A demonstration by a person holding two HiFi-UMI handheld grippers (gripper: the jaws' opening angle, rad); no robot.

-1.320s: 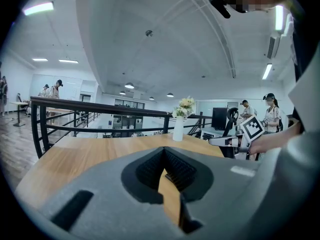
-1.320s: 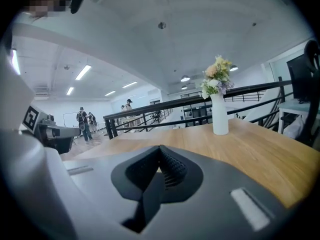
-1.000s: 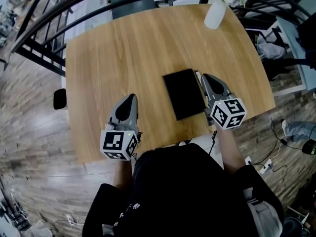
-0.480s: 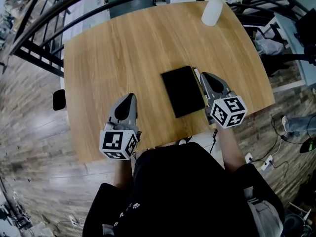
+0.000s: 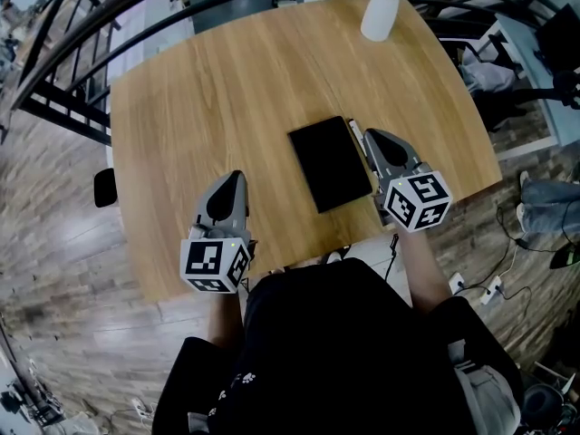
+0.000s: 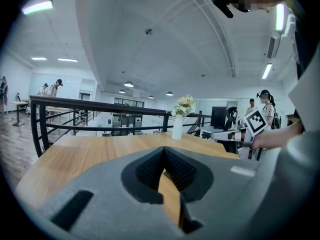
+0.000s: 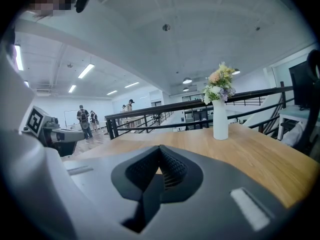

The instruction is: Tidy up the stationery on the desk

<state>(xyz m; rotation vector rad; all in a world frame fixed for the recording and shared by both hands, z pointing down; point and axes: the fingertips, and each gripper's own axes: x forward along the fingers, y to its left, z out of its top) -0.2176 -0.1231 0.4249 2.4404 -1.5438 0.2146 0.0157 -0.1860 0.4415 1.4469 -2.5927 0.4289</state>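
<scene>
- State: the left tool (image 5: 237, 179) and the right tool (image 5: 370, 136) both have their jaws closed together with nothing between the pads. Both hover low over the near part of the desk (image 5: 227, 89).
- Location: the notebook (image 5: 330, 163) lies flat at about 5 o'clock from the desk centre. It is just beside the right tool, on that tool's 9 o'clock side, and well apart from the left tool.
- Orientation: in the head view its long axis runs from 11 o'clock to 5 o'clock, skewed against the near desk edge. The plain black cover does not show which end is the top or where the spine is.
- A slim pale item (image 5: 355, 132) lies between the notebook and the right tool; its type cannot be determined.
- Recommended procedure: open the right tool first. Approach along the short axis, grip one long edge, then square the notebook to the desk edge.
- Caution: keep clear of the vase (image 5: 379, 14) at 1 o'clock.
</scene>
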